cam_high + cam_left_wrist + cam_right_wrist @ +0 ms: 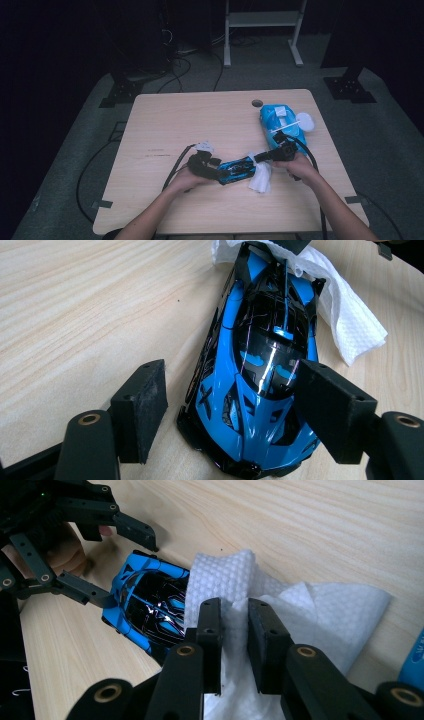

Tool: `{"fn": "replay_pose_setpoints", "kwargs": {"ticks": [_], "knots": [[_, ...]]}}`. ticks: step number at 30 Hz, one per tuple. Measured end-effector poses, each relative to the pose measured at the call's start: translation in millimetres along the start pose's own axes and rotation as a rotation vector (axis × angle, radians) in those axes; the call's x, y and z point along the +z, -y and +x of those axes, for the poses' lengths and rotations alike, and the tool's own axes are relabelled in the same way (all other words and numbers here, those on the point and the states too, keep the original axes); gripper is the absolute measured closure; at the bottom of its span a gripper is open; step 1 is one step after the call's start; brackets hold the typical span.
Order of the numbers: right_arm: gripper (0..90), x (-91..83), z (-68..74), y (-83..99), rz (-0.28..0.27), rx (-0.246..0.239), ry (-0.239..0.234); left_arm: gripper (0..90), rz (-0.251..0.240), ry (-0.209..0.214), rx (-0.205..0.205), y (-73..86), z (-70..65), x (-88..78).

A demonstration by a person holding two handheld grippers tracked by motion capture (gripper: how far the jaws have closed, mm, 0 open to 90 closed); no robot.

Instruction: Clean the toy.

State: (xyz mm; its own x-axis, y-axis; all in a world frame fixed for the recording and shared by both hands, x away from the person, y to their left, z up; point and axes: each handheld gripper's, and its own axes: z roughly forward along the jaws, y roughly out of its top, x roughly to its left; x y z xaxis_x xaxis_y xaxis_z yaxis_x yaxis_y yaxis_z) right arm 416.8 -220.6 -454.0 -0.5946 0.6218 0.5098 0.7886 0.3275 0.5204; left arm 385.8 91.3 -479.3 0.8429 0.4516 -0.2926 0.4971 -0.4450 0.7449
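Between the left gripper [227, 405] jaws: blue toy car [260, 375]. One pad against its flank, the other a gap off; half-wide. Right gripper [234, 630] pinching white paper towel [300, 610], jaws narrow, towel draped over the car's far end. Beyond the right fingers, high view: blue wipes pack [281, 121], white lid [305, 121], table hole [257, 103].

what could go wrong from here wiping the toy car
1. The left gripper straddles the blue toy car with a gap at one finger, so the car may slide under a wipe.
2. The right gripper pinches only a fold of the white wipe; it could pull free.
3. The loose wipe may snag on the car's tail.
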Motion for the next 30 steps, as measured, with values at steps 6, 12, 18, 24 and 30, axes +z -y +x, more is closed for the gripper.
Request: {"fn": "replay_pose_setpoints", "kwargs": {"ticks": [6, 12, 18, 24, 30], "knots": [[81.5, -2.7, 0.1, 4.7, -0.041, -0.041, -0.004, 25.8, 0.005, 0.000, -0.004, 0.5, -0.8, -0.6], [84.4, -6.6, 7.9, 13.8, -0.094, -0.109, 0.046, 23.7, 0.008, 0.002, -0.011, 0.6, -1.2, 0.1], [84.5, -9.1, 18.2, 24.6, -0.158, -0.203, 0.089, 19.3, 0.012, 0.008, -0.013, 0.6, -3.1, 0.6], [84.9, -13.7, 27.5, 35.9, -0.230, -0.289, 0.111, 18.9, 0.022, 0.040, -0.026, 1.0, -4.6, 0.0], [89.3, -21.2, 39.0, 52.2, -0.274, -0.382, 0.118, 32.0, 0.012, 0.096, -0.052, 4.8, -6.8, 0.1]]}}
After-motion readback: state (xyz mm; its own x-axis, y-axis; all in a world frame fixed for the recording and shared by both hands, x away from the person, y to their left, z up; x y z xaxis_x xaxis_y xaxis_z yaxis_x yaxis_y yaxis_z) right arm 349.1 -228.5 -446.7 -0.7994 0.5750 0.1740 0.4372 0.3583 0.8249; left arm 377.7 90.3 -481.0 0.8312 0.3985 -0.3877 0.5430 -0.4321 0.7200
